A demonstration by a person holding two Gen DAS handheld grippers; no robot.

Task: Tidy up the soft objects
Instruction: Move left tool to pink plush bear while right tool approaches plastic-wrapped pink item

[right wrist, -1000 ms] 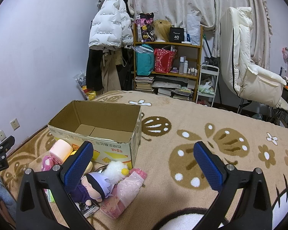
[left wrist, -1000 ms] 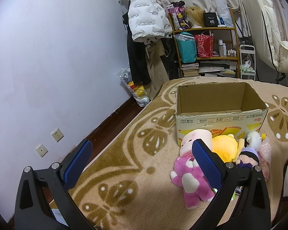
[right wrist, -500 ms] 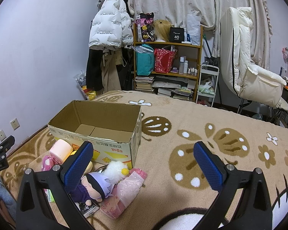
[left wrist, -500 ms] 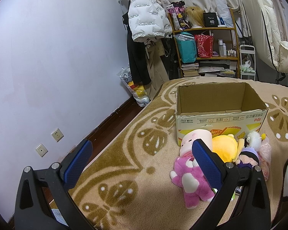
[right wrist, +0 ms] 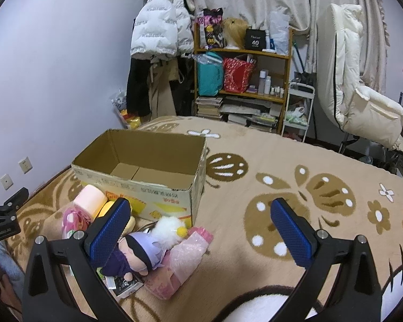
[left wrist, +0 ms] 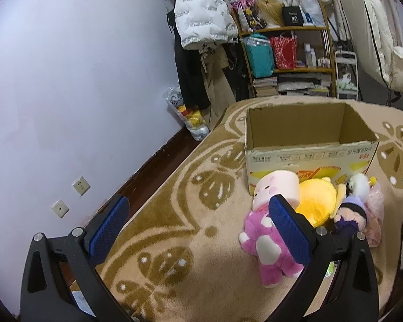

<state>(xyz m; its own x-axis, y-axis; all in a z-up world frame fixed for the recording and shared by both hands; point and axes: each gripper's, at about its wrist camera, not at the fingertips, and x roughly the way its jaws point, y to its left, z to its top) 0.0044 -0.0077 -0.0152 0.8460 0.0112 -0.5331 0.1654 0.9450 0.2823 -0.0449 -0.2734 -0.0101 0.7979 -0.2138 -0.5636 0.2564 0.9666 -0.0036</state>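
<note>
Both hand-held grippers hang above the rug (right wrist: 255, 145) with jaws spread wide and nothing between them, the left hand-held gripper (left wrist: 198, 222) near the wall side and the right hand-held gripper (right wrist: 201, 226) over bare rug. The soft toys lie heaped against the front of the open box (right wrist: 147, 161): a pink plush (left wrist: 266, 238), a yellow plush (left wrist: 317, 201), a purple doll (right wrist: 137, 255), a white fluffy toy (right wrist: 169, 228) and a pink packet (right wrist: 180, 260).

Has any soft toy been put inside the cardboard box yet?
No: in the right wrist view the cardboard box shows only its bare bottom flaps, while the pink plush and the purple-haired doll lie on the blanket outside it.
</note>
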